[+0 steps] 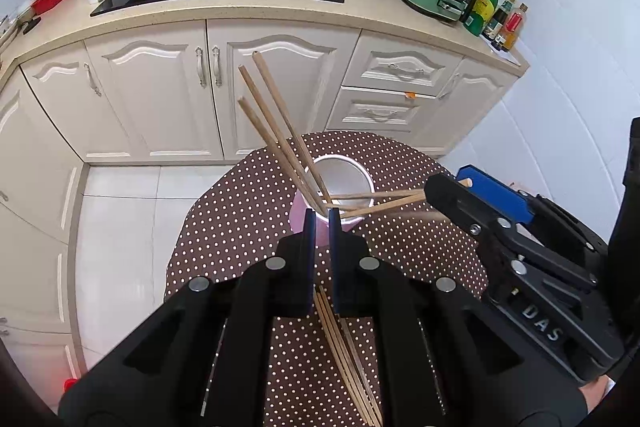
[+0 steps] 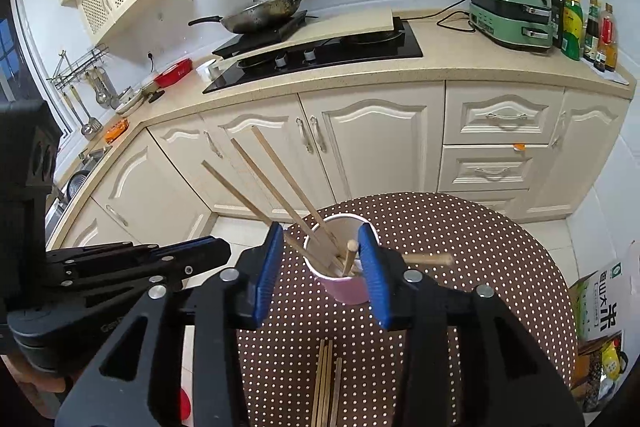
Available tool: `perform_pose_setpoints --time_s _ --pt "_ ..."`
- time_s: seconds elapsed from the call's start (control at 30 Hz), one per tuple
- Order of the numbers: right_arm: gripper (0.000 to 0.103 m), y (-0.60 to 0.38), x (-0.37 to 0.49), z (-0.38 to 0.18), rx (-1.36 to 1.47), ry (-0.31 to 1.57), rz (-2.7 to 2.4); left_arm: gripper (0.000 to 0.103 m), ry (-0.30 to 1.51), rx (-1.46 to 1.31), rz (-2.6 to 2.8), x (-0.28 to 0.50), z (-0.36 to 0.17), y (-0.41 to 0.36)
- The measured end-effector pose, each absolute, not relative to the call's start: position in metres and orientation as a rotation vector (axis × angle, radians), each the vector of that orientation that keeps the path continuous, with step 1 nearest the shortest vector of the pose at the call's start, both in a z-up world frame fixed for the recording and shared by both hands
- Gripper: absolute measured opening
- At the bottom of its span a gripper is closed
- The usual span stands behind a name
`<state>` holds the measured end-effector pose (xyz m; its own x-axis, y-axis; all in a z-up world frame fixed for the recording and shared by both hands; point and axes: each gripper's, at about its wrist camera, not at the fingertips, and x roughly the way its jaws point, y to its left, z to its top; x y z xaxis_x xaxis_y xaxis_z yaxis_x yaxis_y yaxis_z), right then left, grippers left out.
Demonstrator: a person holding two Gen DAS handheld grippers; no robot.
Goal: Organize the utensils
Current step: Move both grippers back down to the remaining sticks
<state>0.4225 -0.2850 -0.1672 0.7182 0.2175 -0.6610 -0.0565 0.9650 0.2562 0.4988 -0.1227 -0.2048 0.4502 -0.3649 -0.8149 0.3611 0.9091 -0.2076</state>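
Item: pink cup [image 2: 347, 285], standing on the polka-dot surface [image 2: 480, 247], toward its far edge. Contents: three chopsticks [image 2: 280, 171] leaning up and to the left over the rim, and further sticks [image 1: 380, 205] slanting low toward the right side of the cup.

Item: loose chopsticks [image 2: 325, 383], a small bundle lying flat on the surface nearer its near edge, just below the cup in the right wrist view. These are judged still to be sorted.

Item: right claw [image 2: 318, 275]. Its blue pads are spread, and the cup is framed between them without being pressed. One stick is seen standing in the cup just inside the right pad, and another pokes out level behind that pad (whether it is touched by the pad cannot be told).

Item: left claw [image 1: 322, 223]. Its pads are pressed almost together with nothing visibly pinched, the tips hovering just at the near rim of the cup.

Step in hand, as judged: a stick is being let go into the cup. Notes for doing it well:
- The right claw is best drawn back and upward along the line of the low sticks, so that they are not dragged out.
- The cup looks light and is loaded on one side (tipping is the main risk); the rim should not be knocked by either claw.
- The loose bundle is best approached from above and gripped near mid-length, so that the sticks are kept parallel and can be lowered tip first.
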Motion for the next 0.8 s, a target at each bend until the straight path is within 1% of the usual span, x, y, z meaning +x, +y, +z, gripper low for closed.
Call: perform_pose_setpoints --time_s 0.13,0.23,0.27,0.3,0.33,0.37,0.4,0.57,0.63,0.8 --pt "0.045 -0.285 0.409 -0.163 0.227 0.741 0.137 0.007 1.005 0.011 -0.438 0.490 -0.204 -0.123" --pt "0.046 -0.285 0.399 -0.159 0.228 0.729 0.124 0.008 1.005 0.015 -0.440 0.482 -0.204 -0.123" --pt "0.047 -0.284 0.395 -0.158 0.225 0.725 0.120 0.009 1.005 0.017 -0.440 0.480 -0.205 -0.122" --pt "0.047 -0.284 0.392 -0.157 0.224 0.722 0.117 0.017 1.004 0.019 -0.440 0.478 -0.204 -0.121" --pt "0.048 -0.284 0.388 -0.155 0.221 0.717 0.111 0.035 0.997 0.021 -0.437 0.475 -0.204 -0.120" --pt "0.048 -0.283 0.385 -0.154 0.220 0.714 0.107 0.047 0.991 0.023 -0.435 0.473 -0.203 -0.120" --pt "0.049 -0.284 0.381 -0.153 0.221 0.709 0.100 0.053 0.962 0.025 -0.420 0.468 -0.200 -0.118" --pt "0.050 -0.283 0.364 -0.151 0.228 0.698 0.076 0.053 0.962 0.031 -0.441 0.457 -0.199 -0.120" --pt "0.050 -0.284 0.356 -0.152 0.230 0.697 0.066 0.055 0.961 0.036 -0.446 0.452 -0.200 -0.121" --pt "0.050 -0.287 0.341 -0.155 0.240 0.699 0.039 0.057 0.969 0.049 -0.458 0.441 -0.203 -0.124"
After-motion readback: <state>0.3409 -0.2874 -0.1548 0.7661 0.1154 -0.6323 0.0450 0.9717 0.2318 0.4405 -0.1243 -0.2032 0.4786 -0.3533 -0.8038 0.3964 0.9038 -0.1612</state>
